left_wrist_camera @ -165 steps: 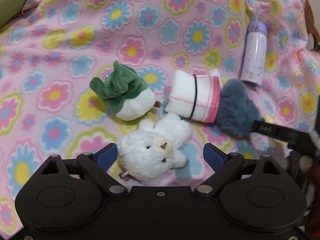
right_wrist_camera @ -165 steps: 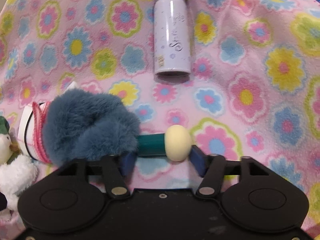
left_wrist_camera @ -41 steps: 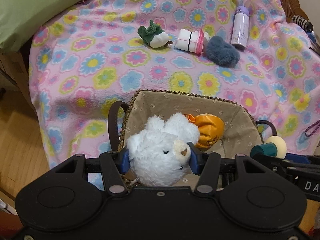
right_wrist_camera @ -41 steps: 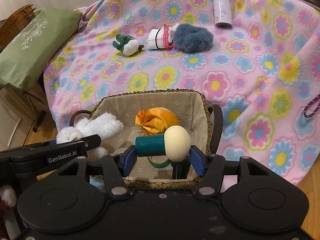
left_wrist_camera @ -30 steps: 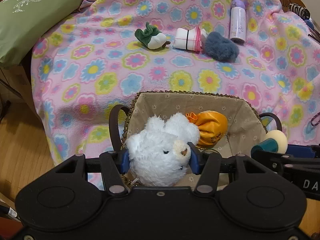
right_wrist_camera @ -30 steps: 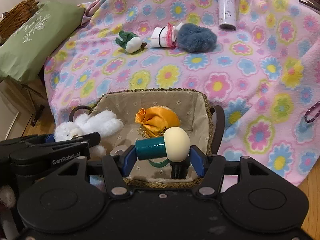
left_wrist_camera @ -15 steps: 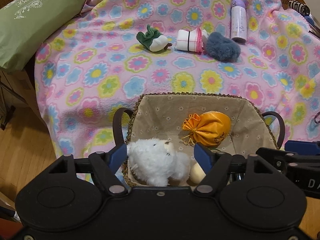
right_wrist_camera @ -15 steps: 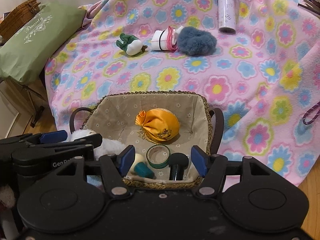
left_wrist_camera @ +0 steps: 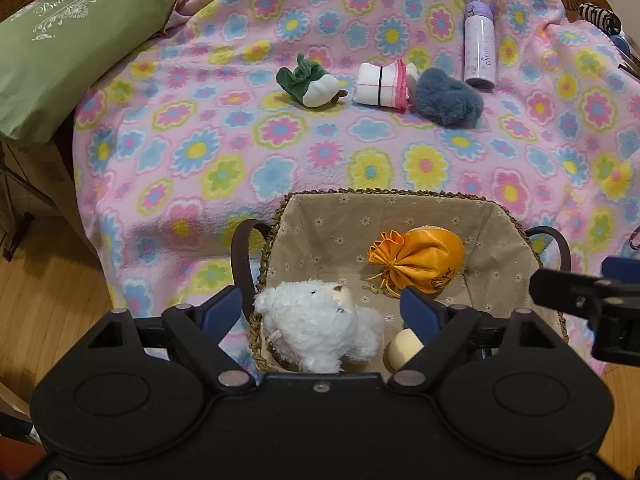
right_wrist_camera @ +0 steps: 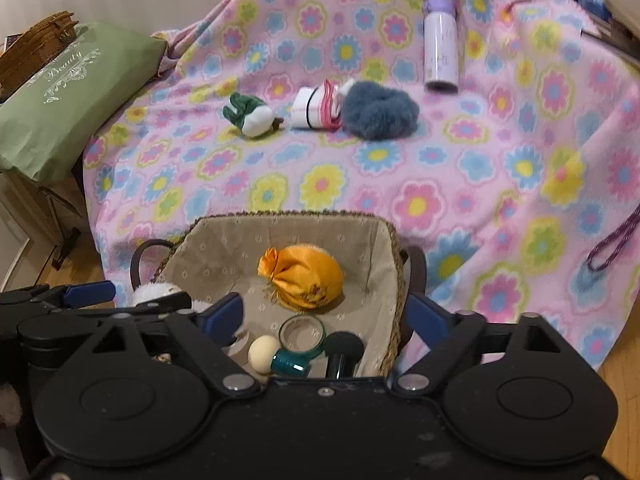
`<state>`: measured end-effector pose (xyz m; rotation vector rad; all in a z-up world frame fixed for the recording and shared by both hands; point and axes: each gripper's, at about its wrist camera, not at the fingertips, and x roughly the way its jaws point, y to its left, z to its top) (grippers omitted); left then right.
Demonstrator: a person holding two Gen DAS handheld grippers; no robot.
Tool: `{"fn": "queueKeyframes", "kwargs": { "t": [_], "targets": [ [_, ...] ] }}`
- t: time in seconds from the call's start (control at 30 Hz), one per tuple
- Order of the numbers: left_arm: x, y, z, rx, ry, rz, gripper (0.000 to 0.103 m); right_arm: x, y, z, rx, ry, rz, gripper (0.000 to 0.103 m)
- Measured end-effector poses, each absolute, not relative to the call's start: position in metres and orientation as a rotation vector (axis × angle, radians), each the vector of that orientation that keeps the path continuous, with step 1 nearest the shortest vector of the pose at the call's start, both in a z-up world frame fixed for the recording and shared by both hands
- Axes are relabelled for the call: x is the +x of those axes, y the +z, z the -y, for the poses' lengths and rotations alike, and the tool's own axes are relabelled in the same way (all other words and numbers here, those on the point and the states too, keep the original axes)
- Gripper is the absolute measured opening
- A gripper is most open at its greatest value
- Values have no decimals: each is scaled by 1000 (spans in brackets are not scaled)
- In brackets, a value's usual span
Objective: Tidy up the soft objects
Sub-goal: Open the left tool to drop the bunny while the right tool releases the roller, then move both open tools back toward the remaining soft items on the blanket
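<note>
**Both my grippers spread over the basket, toys lying inside**

Wooden floor (left_wrist_camera: 52, 280) shows at the lower left, and a pink flowered blanket (left_wrist_camera: 240, 152) covers the surface beyond it. Nearest to me, my left gripper (left_wrist_camera: 321, 312) hangs over the near edge of the lined wicker basket (left_wrist_camera: 384, 208); its jaws are opening and grip nothing, though the white plush bear (left_wrist_camera: 316, 322) lies in the basket below, between the blue pads without touching them. My right gripper (right_wrist_camera: 323, 316) is opening too, empty, with the cream-headed teal mushroom toy (right_wrist_camera: 276, 356) lying loose on the basket floor beneath it, beside a teal tape ring (right_wrist_camera: 302, 334) and a black cylinder (right_wrist_camera: 343, 350). Just past these, an orange satin pouch (left_wrist_camera: 418, 258) rests near the middle of the basket.

Farther out on the blanket, three soft things sit in a row: a green-and-white plush (left_wrist_camera: 314, 82) on the left, a white rolled cloth with pink trim (left_wrist_camera: 382, 85) in the middle, and a blue-grey fluffy thing (left_wrist_camera: 448, 98) touching the cloth on the right. Behind them lies a lilac bottle (left_wrist_camera: 479, 50). A green cushion (left_wrist_camera: 60, 48) sits off at the far left.
</note>
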<state>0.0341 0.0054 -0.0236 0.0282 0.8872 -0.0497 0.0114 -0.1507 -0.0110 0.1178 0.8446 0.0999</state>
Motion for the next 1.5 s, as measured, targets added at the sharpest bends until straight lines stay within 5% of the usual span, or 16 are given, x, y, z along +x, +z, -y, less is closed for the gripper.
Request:
{"fn": "queueKeyframes", "kwargs": {
  "t": [0.13, 1.0, 1.5],
  "targets": [
    [34, -22, -2, 50, -50, -884, 86, 10, -8, 150, 94, 105, -815, 103],
    [46, -24, -9, 37, -48, -896, 87, 28, -15, 159, 83, 109, -840, 103],
    [131, -1, -13, 52, -26, -808, 86, 96, -11, 167, 33, 77, -816, 102]
  ]
}}
